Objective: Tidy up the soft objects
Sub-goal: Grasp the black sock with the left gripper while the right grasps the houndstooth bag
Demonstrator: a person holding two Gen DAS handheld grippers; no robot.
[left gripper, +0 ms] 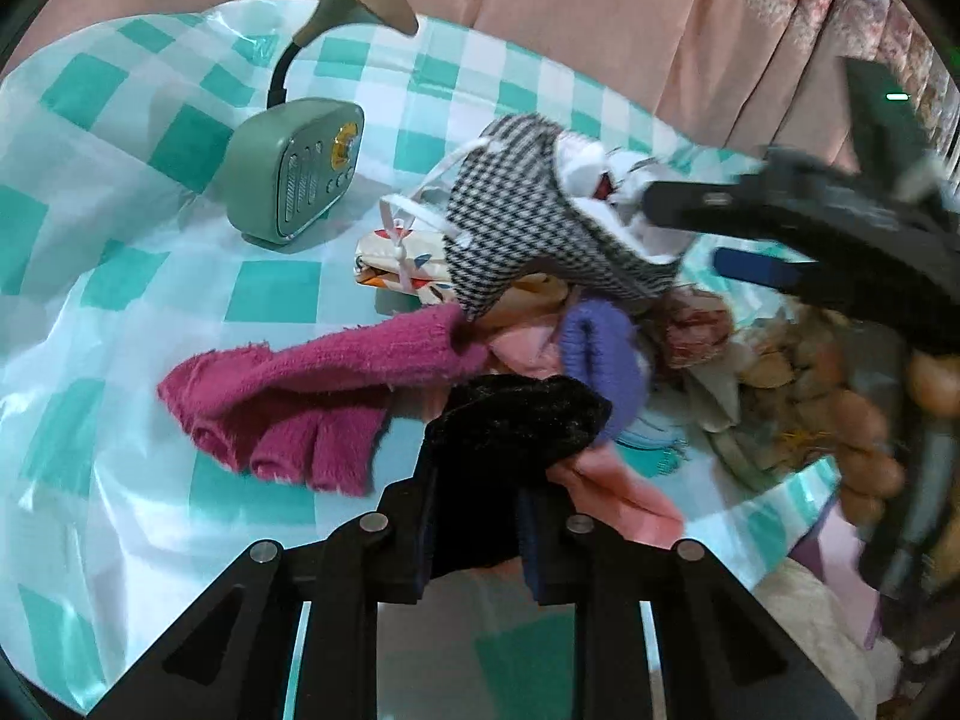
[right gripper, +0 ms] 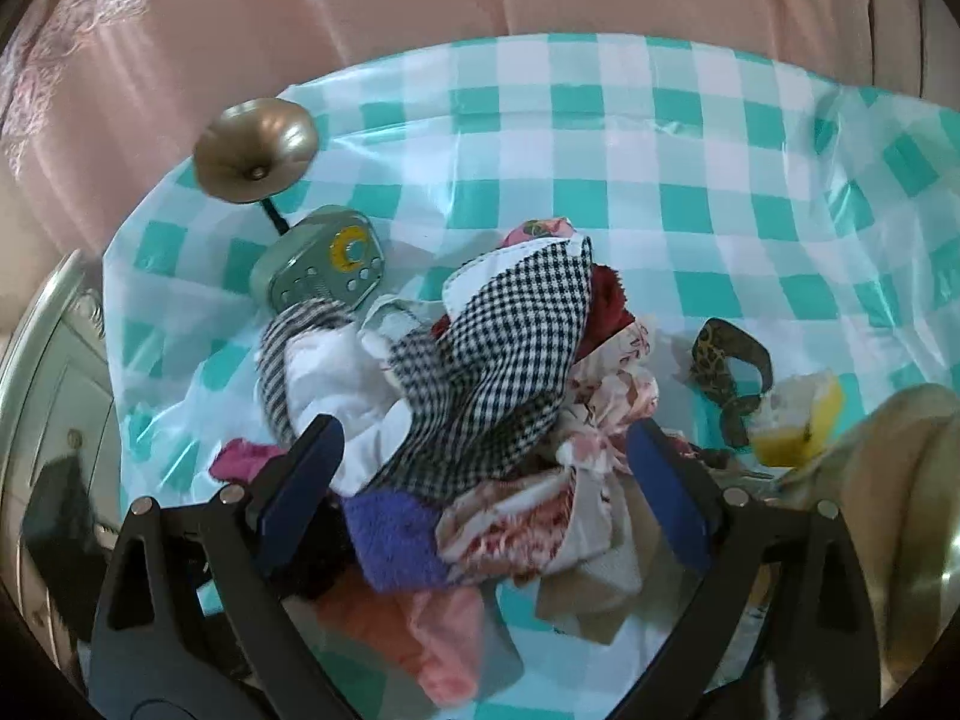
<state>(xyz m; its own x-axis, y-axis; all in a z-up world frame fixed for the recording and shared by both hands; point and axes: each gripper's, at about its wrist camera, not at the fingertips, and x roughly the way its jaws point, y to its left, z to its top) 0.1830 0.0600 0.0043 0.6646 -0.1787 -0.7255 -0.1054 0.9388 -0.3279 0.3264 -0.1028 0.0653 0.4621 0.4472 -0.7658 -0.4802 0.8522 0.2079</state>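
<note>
Checked tablecloth (right gripper: 600, 138) bears a jumbled heap of soft cloths (right gripper: 510, 420).

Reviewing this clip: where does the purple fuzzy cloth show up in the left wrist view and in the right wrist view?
Left wrist: purple fuzzy cloth right of centre, just above the black furry cloth.
Right wrist: purple fuzzy cloth low, left of centre, under the houndstooth fabric.
Shared landmark: green speaker, behind the pile.

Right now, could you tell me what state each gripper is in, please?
Left gripper: closed on the black fuzzy cloth.
Right gripper: open, holding nothing.
</note>
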